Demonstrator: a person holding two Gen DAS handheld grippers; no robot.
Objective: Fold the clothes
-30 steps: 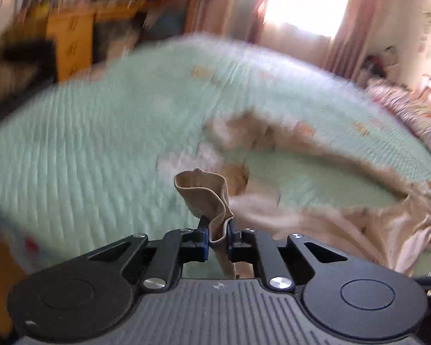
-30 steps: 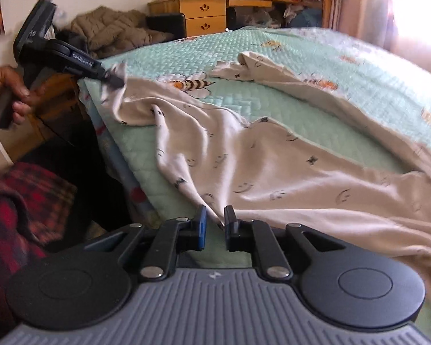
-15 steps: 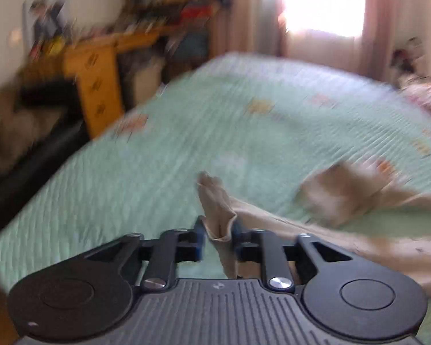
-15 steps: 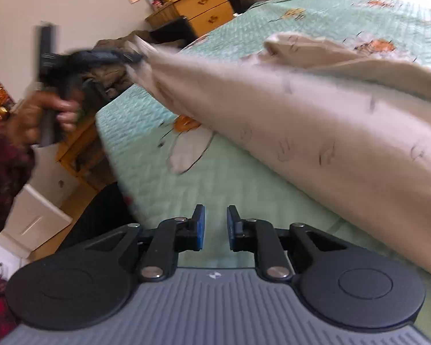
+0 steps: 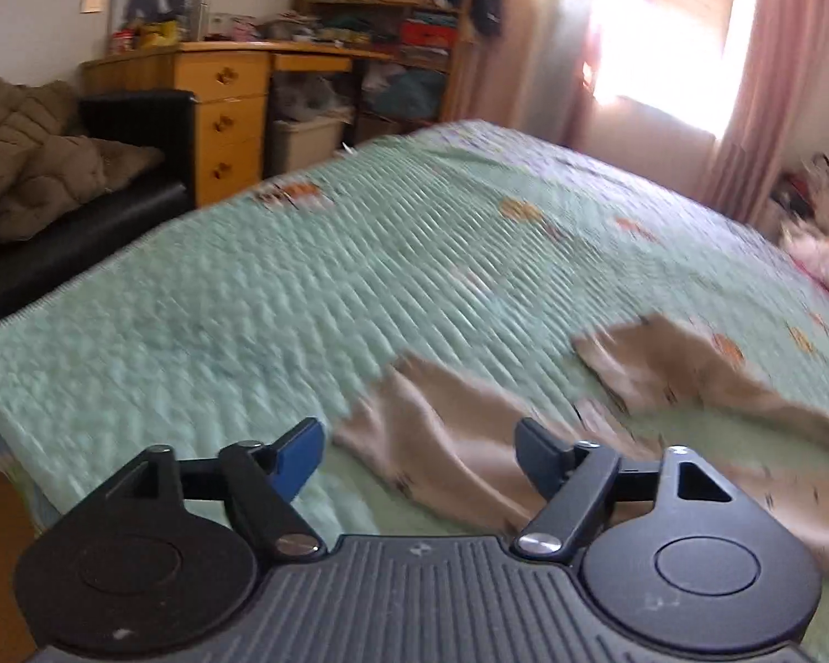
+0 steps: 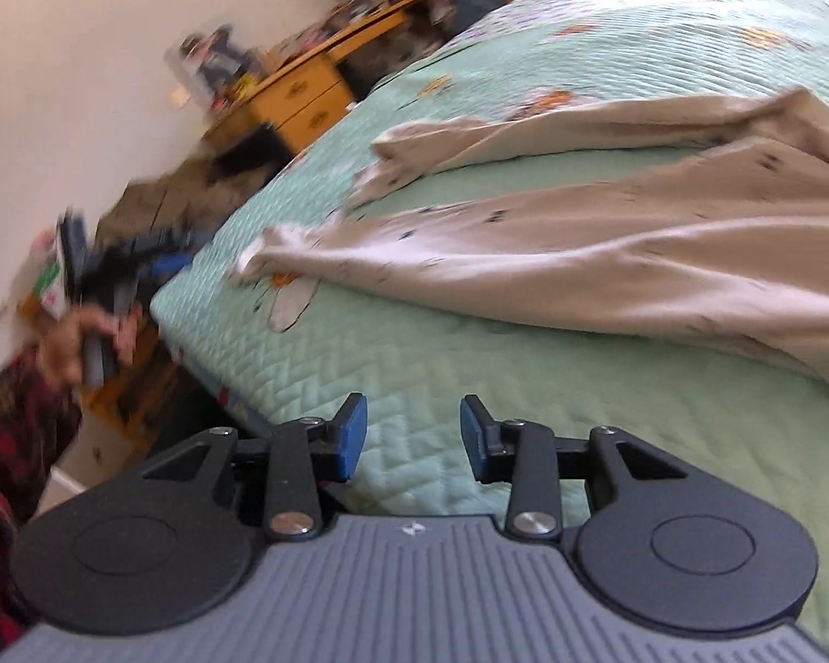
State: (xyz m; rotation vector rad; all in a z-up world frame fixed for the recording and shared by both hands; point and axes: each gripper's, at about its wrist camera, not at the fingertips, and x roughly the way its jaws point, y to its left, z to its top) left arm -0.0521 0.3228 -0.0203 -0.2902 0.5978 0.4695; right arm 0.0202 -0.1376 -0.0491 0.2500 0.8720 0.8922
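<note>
A beige pair of trousers with small dark prints (image 6: 608,243) lies spread on the green quilted bed (image 6: 470,364), both legs pointing left. In the left wrist view the trouser leg (image 5: 447,442) rests on the quilt just beyond my left gripper (image 5: 417,442), whose jaws are opening wide and hold nothing; the cloth lies past and below the pads. My right gripper (image 6: 409,431) hovers over bare quilt near the bed's front edge, jaws opening, nothing between them. The left gripper (image 6: 138,259) also shows blurred in the right wrist view, held by a hand beside the leg's end.
A black sofa with a brown quilted cover (image 5: 38,166) stands left of the bed. Behind it are a wooden desk with drawers (image 5: 221,110), shelves and a storage bin (image 5: 304,138). Pink curtains (image 5: 762,83) hang by the bright window. A red checked sleeve (image 6: 5,442) fills the lower left.
My left gripper let go of the trouser hem, which dropped onto the quilt, and its jaws spread wide. My right gripper rolled and its jaws parted. The lifted trousers settled flat on the bed.
</note>
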